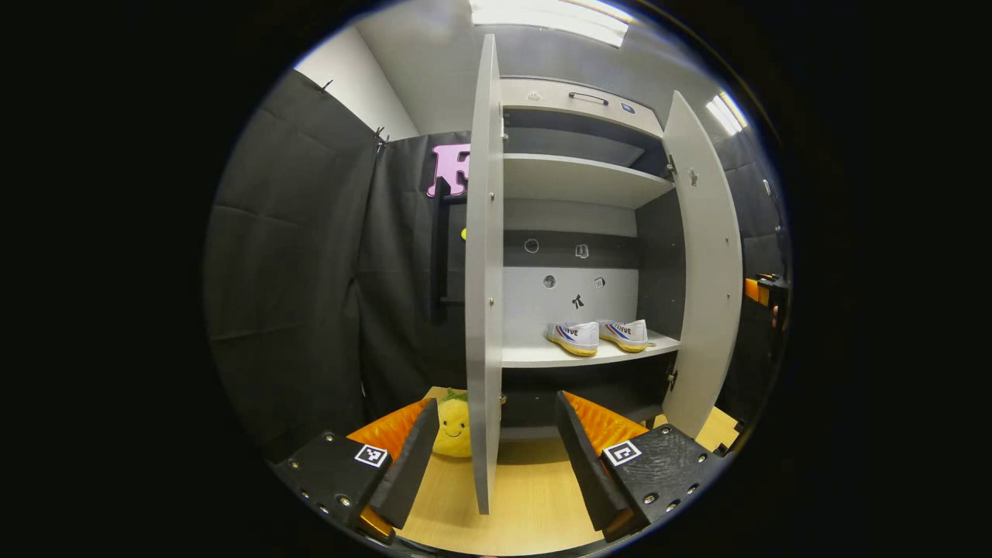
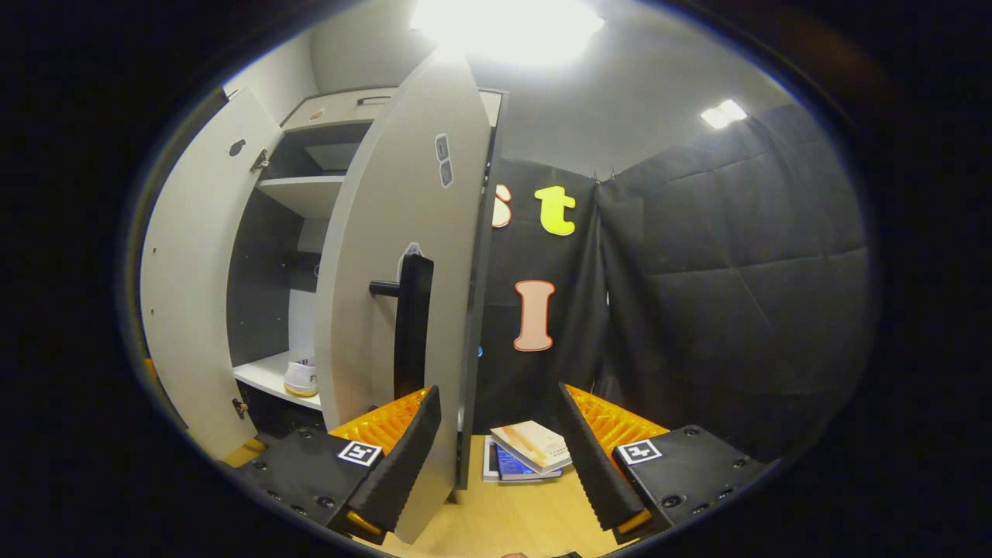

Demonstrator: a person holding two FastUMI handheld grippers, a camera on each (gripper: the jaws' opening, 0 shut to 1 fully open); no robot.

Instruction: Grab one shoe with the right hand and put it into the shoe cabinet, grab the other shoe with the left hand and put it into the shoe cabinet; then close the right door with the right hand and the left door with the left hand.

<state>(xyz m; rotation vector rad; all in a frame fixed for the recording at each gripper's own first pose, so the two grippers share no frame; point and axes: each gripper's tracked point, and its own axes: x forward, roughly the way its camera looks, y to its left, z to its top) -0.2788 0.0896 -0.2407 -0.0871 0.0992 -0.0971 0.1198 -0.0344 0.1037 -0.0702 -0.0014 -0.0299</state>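
Both white shoes point(image 1: 573, 337) point(image 1: 626, 333) sit side by side on the lower shelf point(image 1: 535, 355) of the grey shoe cabinet point(image 1: 577, 178), whose two doors stand open. In the left gripper view the left door point(image 1: 484, 271) is edge-on, and its lower edge hangs between the spread fingers of my open left gripper point(image 1: 496, 473). In the right gripper view the right door point(image 2: 387, 232) with its black handle point(image 2: 412, 325) stands just right of my left finger point(image 2: 399, 457). My right gripper point(image 2: 500, 465) is open and holds nothing. One shoe's point(image 2: 301, 380) heel peeks out from behind that door.
A yellow plush toy point(image 1: 453, 426) sits on the wooden tabletop point(image 1: 535, 496) left of the left door. Books point(image 2: 527, 453) lie on the table right of the right door. Black cloth walls close in on both sides. The other gripper point(image 1: 763, 291) shows past the right door point(image 1: 701, 263).
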